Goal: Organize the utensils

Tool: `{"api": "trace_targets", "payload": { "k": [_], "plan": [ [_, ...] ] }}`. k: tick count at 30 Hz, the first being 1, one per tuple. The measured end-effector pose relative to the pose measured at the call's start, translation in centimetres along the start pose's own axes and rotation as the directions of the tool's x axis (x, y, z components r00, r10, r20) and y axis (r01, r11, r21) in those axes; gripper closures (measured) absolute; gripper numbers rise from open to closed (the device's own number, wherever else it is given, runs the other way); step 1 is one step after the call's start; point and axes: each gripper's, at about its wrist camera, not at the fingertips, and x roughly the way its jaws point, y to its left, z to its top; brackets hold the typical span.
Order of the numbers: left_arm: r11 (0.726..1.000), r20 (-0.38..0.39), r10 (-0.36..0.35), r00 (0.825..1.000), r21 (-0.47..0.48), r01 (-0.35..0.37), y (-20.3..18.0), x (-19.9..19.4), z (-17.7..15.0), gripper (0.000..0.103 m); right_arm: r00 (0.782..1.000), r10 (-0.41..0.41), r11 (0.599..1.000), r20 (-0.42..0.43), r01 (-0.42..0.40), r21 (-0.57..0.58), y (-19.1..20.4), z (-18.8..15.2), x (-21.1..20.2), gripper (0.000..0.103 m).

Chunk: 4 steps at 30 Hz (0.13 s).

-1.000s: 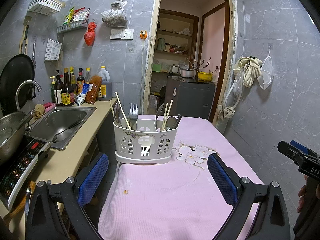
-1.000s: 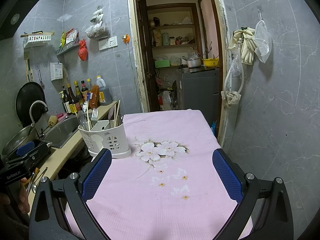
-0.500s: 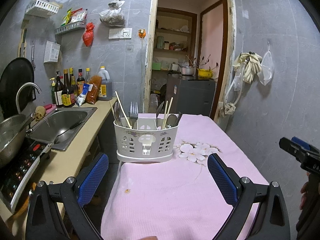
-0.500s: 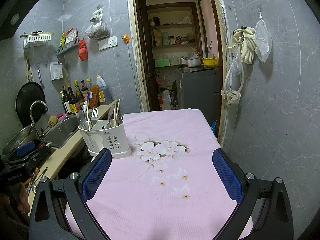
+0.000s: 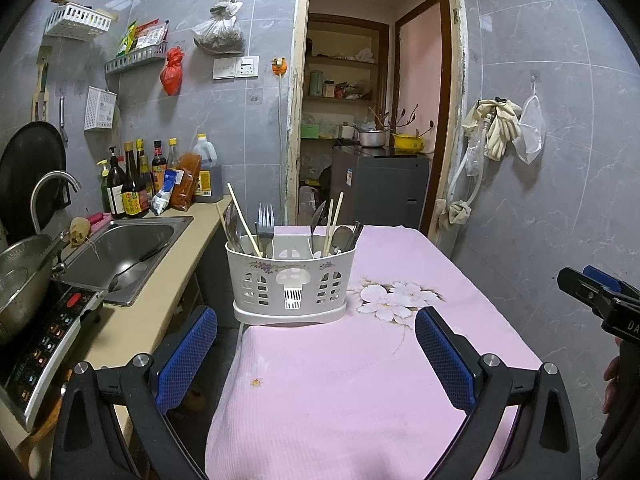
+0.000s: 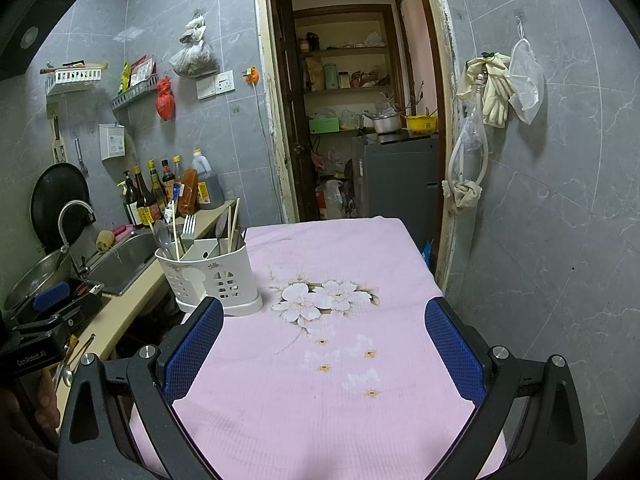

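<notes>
A white slotted utensil caddy (image 5: pixel 291 285) stands at the left edge of the pink floral tablecloth (image 5: pixel 360 380). It holds a fork (image 5: pixel 265 224), spoons (image 5: pixel 233 229), chopsticks (image 5: pixel 244 220) and dark-handled utensils, all upright. It also shows in the right wrist view (image 6: pixel 212 278). My left gripper (image 5: pixel 316 354) is open and empty, held above the near end of the table and facing the caddy. My right gripper (image 6: pixel 324 350) is open and empty above the table's middle, to the right of the caddy.
A counter on the left carries a steel sink (image 5: pixel 120 248), sauce bottles (image 5: pixel 132 184), a metal bowl (image 5: pixel 20 276) and an induction cooker (image 5: pixel 44 344). A doorway (image 5: pixel 372 120) opens behind the table. Gloves and a hose hang on the right wall (image 5: pixel 496 128).
The left gripper has drawn back and risen slightly, so the caddy sits a little farther off. The right gripper is nearly still. Both stay open.
</notes>
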Motion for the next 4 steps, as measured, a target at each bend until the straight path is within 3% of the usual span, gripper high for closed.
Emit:
{"api": "trace_targets", "payload": {
  "k": [4],
  "plan": [
    [1.000, -0.001, -0.001, 1.000, -0.001, 0.001, -0.03, -0.02, -0.03, 0.003, 1.000, 0.000, 1.000, 0.000, 0.000, 0.000, -0.08, 0.03, 0.03, 0.004]
  ]
}}
